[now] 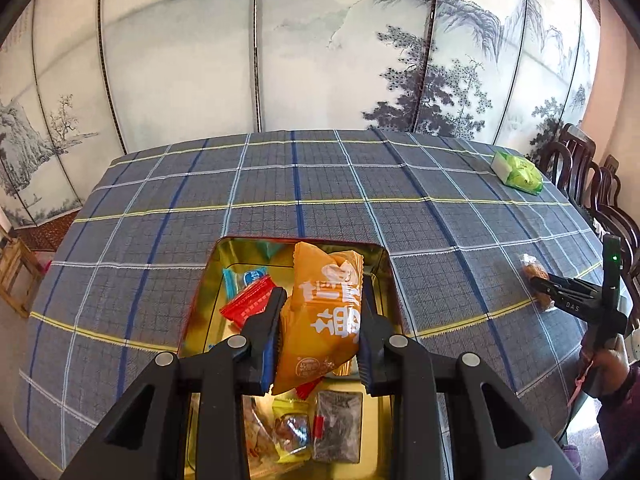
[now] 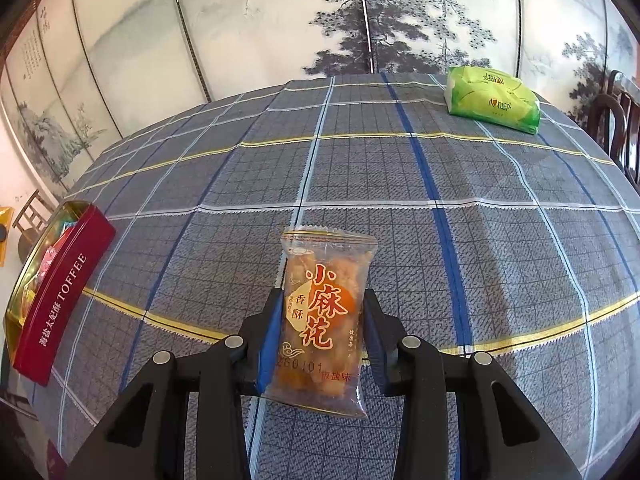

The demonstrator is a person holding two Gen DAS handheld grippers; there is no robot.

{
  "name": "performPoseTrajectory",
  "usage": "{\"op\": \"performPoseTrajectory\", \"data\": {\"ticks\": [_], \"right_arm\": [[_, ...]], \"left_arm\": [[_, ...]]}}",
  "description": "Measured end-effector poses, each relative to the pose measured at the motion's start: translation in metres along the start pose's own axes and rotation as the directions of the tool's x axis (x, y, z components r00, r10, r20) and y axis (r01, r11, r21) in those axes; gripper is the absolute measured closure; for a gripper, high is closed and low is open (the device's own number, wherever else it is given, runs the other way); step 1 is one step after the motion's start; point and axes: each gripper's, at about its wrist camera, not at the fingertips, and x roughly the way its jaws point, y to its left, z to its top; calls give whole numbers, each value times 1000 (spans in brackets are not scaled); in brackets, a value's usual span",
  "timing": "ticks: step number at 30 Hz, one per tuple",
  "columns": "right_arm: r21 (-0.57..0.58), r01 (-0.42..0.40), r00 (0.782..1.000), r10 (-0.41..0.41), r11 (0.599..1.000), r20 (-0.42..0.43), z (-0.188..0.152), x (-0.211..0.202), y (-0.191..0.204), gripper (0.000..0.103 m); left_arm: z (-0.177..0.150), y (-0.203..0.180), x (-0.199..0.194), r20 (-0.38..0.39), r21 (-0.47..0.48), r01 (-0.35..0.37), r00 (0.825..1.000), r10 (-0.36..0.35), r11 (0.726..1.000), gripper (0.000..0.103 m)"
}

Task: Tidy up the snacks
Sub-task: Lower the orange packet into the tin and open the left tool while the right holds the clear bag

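Over the tin (image 1: 224, 264) near the tabletop's (image 1: 360, 184) front-left edge: left hand-held gripper (image 1: 320, 312) clamped on orange snack pkt (image 1: 324, 312), held above pkts already inside. Right hand-held gripper (image 2: 320, 312) clamped on clear twist-snack pkt (image 2: 324, 320) toward the right edge. Step: loading the tin. Next, probably: lower, release orange pkt w/o snagging the rim; then bring the clear pkt across.

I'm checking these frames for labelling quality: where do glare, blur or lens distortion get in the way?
Left wrist view: the gold inside of the open tin throws bright reflections, and the fisheye bows the plaid-clothed table. Right wrist view: sharp print on the clear fried-twist snack packet; the green tissue pack is clear, edges curved.
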Motion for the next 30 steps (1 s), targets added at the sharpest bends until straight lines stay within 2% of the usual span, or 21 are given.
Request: {"op": "performPoseTrajectory", "data": {"ticks": [12, 30], "right_arm": [[1, 1, 1000, -1, 1000, -5, 0, 1, 1, 64], [0, 2, 1000, -2, 1000, -5, 0, 1, 1, 63]], "left_arm": [[18, 12, 60, -59, -8, -72, 996, 71, 997, 75], [20, 12, 89, -98, 24, -119, 988, 121, 993, 71]]}}
